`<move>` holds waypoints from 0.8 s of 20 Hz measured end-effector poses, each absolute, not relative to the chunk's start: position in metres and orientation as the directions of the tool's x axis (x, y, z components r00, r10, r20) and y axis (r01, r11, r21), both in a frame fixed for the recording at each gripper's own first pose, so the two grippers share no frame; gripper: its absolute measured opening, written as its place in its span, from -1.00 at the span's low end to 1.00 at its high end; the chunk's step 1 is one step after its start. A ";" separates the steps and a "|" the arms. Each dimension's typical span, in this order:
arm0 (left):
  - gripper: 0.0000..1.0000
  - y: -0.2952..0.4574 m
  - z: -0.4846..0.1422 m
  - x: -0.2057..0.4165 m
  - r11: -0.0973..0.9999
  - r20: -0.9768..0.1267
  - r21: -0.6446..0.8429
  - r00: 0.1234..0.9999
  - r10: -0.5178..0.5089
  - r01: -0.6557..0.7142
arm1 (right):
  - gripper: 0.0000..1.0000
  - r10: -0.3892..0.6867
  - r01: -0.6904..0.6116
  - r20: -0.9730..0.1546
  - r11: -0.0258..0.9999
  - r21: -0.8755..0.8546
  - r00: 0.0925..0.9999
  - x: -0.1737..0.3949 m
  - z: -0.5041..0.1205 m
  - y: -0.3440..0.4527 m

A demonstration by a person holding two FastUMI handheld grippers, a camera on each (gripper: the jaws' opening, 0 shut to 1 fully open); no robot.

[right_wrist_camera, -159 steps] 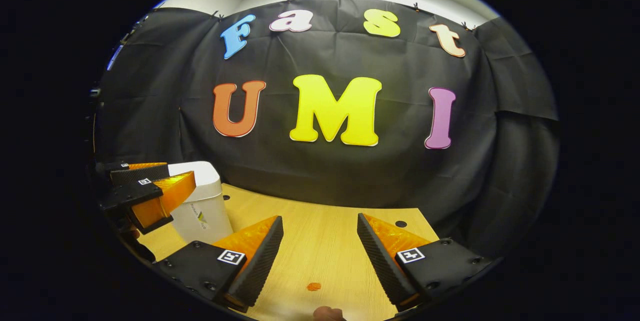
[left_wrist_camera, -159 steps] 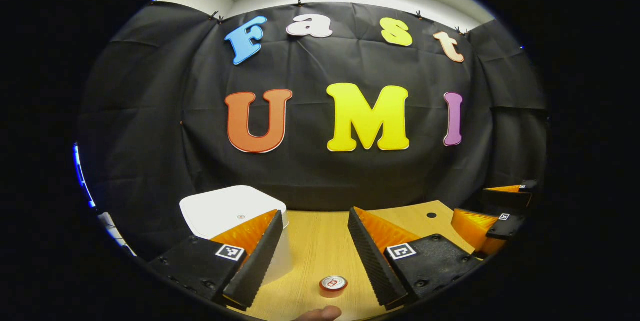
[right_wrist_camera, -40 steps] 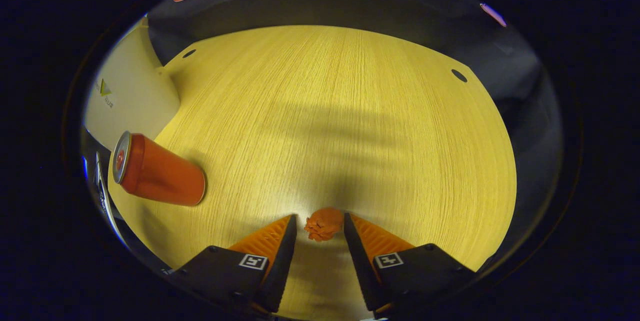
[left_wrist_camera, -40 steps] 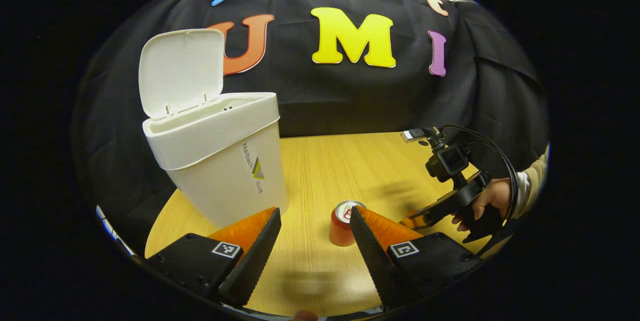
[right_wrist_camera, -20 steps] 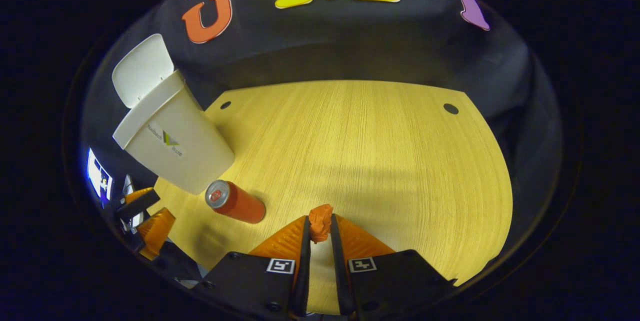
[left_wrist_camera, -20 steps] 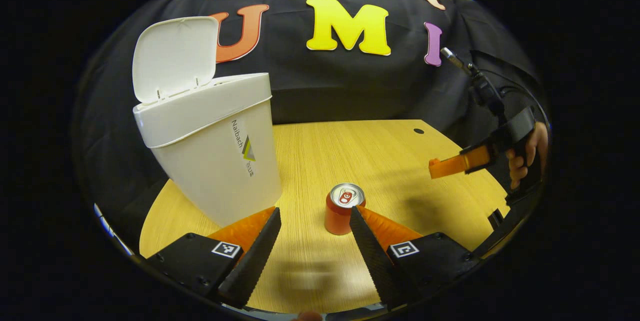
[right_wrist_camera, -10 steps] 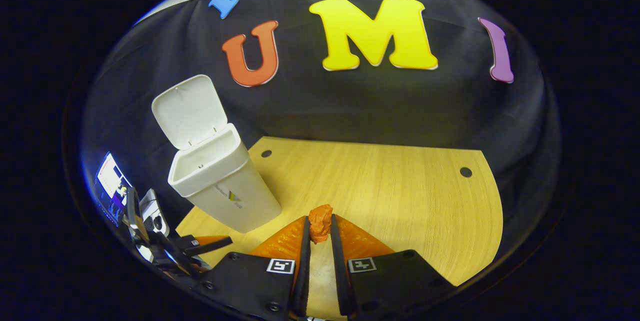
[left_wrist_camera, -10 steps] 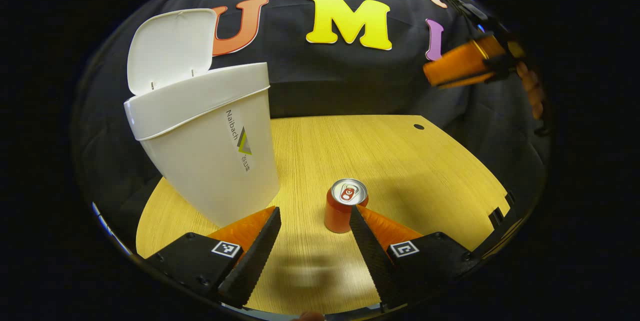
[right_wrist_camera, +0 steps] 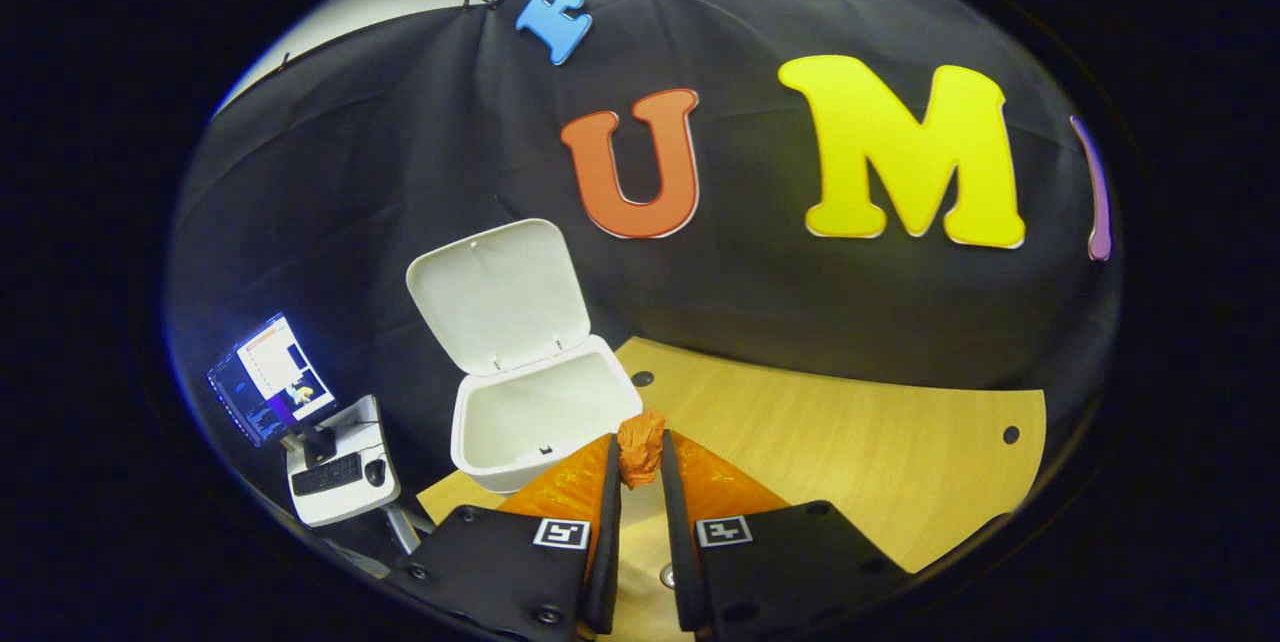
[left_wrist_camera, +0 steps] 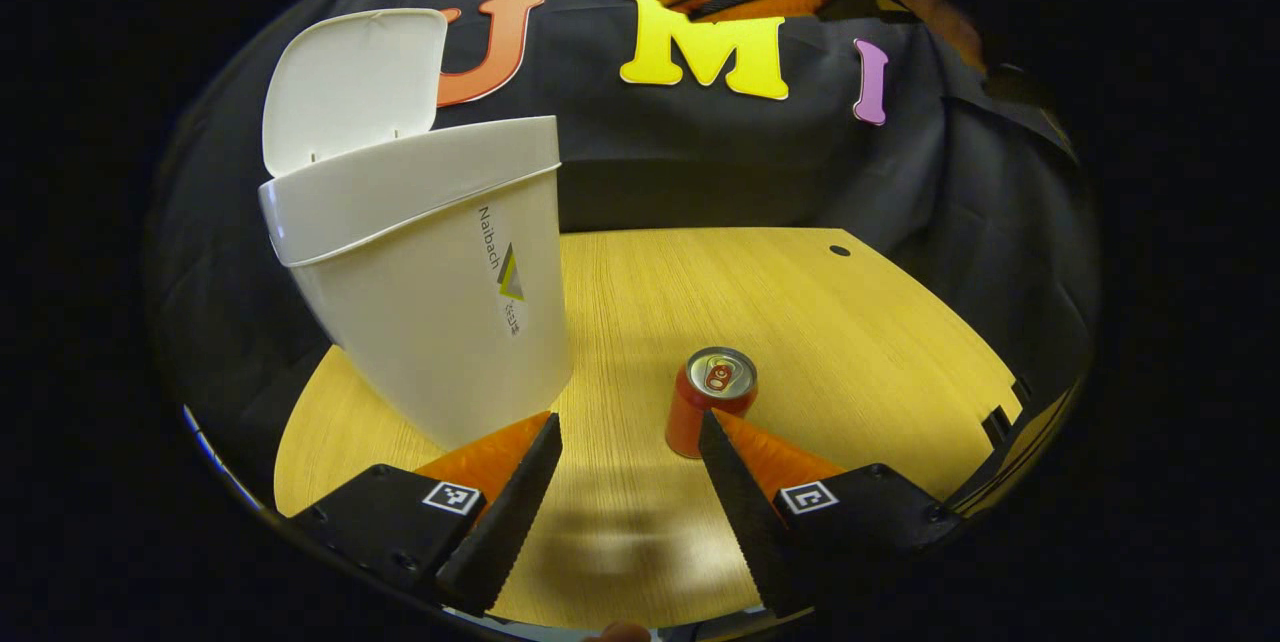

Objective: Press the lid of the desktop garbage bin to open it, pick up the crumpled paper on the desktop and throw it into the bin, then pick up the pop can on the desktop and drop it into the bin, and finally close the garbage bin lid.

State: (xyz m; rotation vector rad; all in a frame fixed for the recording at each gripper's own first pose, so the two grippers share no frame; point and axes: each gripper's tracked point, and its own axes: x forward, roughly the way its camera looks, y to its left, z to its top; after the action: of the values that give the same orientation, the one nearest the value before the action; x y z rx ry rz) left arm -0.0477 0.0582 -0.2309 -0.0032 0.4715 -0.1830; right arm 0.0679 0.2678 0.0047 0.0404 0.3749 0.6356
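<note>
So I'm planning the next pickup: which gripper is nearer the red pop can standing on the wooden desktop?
Left. The left gripper is low over the desktop, the red pop can just beyond its fingertips. The right gripper is raised high, by the open white bin.

- left tongs (left_wrist_camera: pixel 625 502): black housings, screws, square coded tag per finger, ridged inner faces
- right tongs (right_wrist_camera: pixel 640 512): same black housings, tags, screws

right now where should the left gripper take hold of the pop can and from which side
Grip the pop can around its round side wall at mid-height, coming in level from the front. It stands upright on the table, top up, just ahead of the open left gripper, slightly toward its right finger, clear of the bin.
</note>
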 end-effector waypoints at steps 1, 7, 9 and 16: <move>0.85 0.059 -0.232 -0.048 0.983 -0.450 -0.051 0.875 -0.180 0.176 | -0.52 0.606 -0.595 -0.329 0.790 0.147 0.724 0.071 0.004 0.286; 0.86 0.069 -0.239 -0.052 0.983 -0.449 -0.066 0.874 -0.183 0.172 | -0.53 0.642 -0.656 -0.413 0.743 0.129 0.646 0.089 -0.033 0.365; 0.85 0.072 -0.242 -0.053 0.983 -0.448 -0.071 0.875 -0.183 0.170 | -0.53 0.649 -0.667 -0.434 0.733 0.135 0.626 0.091 -0.045 0.382; 0.85 0.071 -0.248 -0.055 0.980 -0.447 -0.094 0.872 -0.197 0.173 | -0.27 0.677 -0.677 -0.450 0.710 0.193 0.582 0.089 -0.059 0.407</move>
State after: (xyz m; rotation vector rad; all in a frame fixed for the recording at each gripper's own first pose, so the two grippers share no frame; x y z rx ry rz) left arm -0.0551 0.0709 -0.2477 -0.0514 0.4727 -0.1937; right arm 0.0890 0.4071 -0.0593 0.0003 0.5259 0.7907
